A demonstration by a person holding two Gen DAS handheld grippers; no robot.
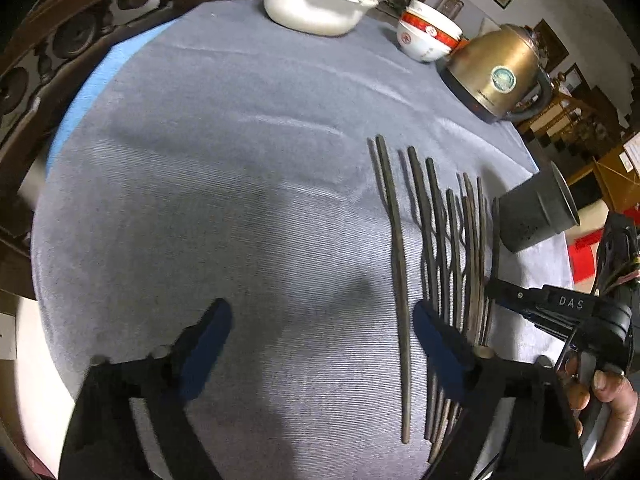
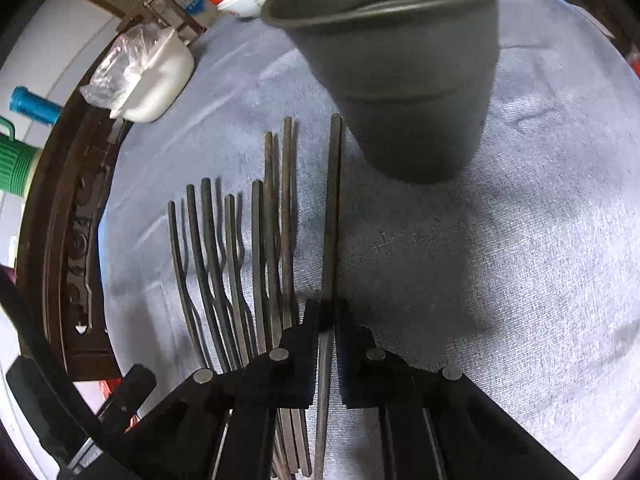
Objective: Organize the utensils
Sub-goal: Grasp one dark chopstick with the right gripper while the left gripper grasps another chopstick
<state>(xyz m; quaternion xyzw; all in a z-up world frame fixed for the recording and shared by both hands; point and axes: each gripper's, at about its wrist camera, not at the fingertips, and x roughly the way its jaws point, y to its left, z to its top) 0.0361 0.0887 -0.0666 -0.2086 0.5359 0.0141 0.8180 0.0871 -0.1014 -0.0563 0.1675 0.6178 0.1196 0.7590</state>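
Several dark chopsticks (image 1: 452, 240) lie side by side on the grey cloth (image 1: 200, 160), next to an upright dark grey cup (image 1: 532, 216). One chopstick (image 1: 396, 240) lies apart on their left. My left gripper (image 1: 320, 312) stands open over the cloth, and that lone chopstick runs between its jaws close to the right finger, untouched. In the right wrist view my right gripper (image 2: 326, 312) is shut on the rightmost chopstick (image 2: 334, 200), whose far end points at the cup (image 2: 400, 80). The other chopsticks (image 2: 240, 260) fan out to its left.
A white pot (image 1: 312, 4) with plastic wrap, stacked red-and-white bowls (image 1: 428, 36) and a brass kettle (image 1: 496, 72) stand along the far edge. Carved dark wood (image 1: 40, 52) borders the left side. A hand (image 1: 600, 392) holds the right gripper's handle.
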